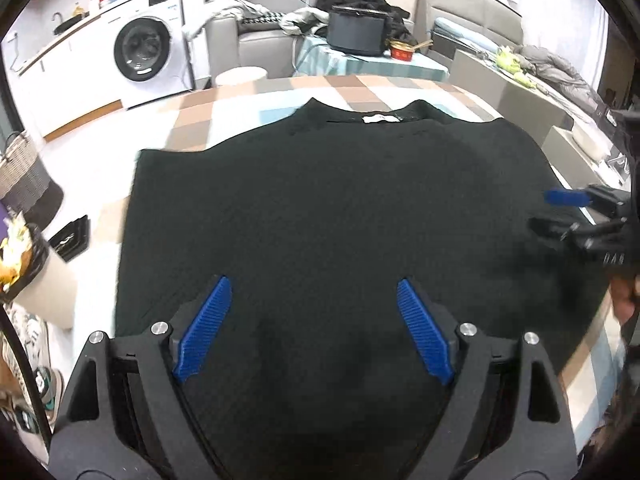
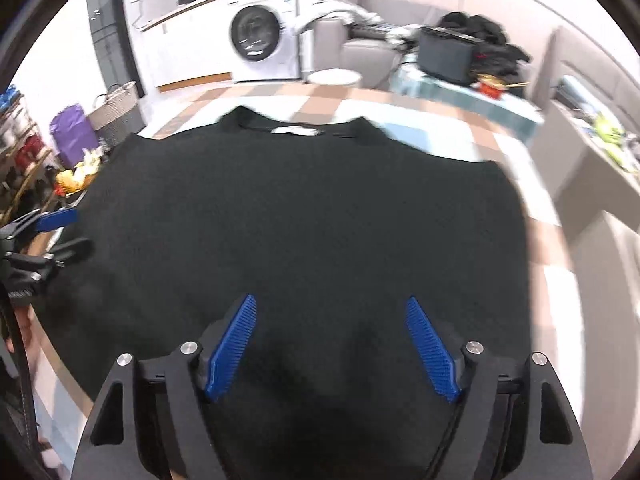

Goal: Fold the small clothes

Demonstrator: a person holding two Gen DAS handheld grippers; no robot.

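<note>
- Black garment (image 1: 332, 208) lay flat on checked tabletop (image 1: 240, 100), collar label (image 1: 380, 119) far side, ready for folding.
- Left gripper (image 1: 314, 328), right gripper (image 2: 332, 348) over near hem; fingers released, empty, likely for grabbing.

Light: bright, even room light; the white washing machine (image 1: 150, 46) nearly washes out in my left view.
Shadows: soft dark patches on the black top (image 1: 332, 208) just ahead of my claws.
Blur: my right view smears sideways, worst on the checked cloth (image 2: 536, 204).
Edges: both views bulge and curve, with black corners.
Detail: the top's weave hardly reads.
</note>
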